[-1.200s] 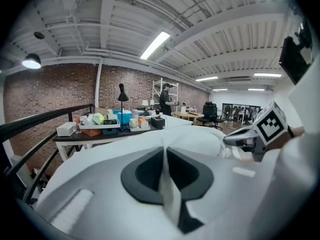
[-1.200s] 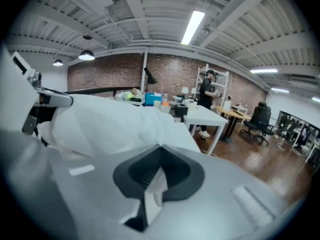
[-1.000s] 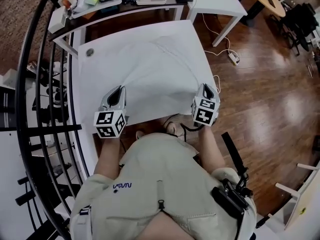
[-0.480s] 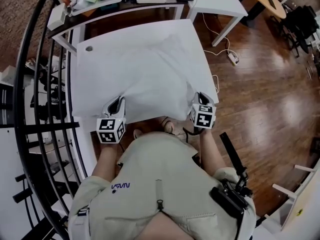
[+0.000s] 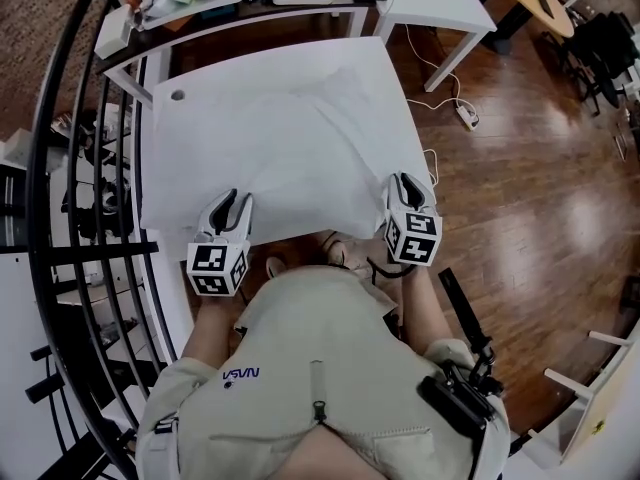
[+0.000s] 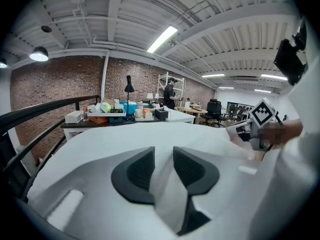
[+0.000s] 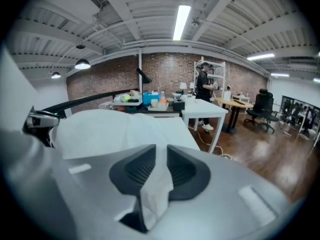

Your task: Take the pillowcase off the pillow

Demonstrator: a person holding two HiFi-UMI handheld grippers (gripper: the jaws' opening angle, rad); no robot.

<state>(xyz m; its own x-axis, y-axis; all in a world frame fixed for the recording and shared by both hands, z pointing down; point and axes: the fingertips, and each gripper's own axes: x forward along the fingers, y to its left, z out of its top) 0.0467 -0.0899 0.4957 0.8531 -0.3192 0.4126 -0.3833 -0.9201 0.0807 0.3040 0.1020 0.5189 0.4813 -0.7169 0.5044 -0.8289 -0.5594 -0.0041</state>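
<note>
White pillowcase [image 5: 285, 143] lies spread over the desk [image 5: 200, 76], with its near hem at six o'clock. The left claw [image 5: 232, 204] and right claw [image 5: 405, 186] have just been opening. Both are released, with cloth slack between the jaws. I'd bite deeper on one layer only, both sides evenly, before pulling.

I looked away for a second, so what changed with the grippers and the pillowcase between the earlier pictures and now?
The left gripper and right gripper drew slightly back toward the person. Their jaws have just been opening, letting go of the pillowcase. Unchanged: its near edge still lies between both pairs of jaws, and it stays spread on the table.
</note>
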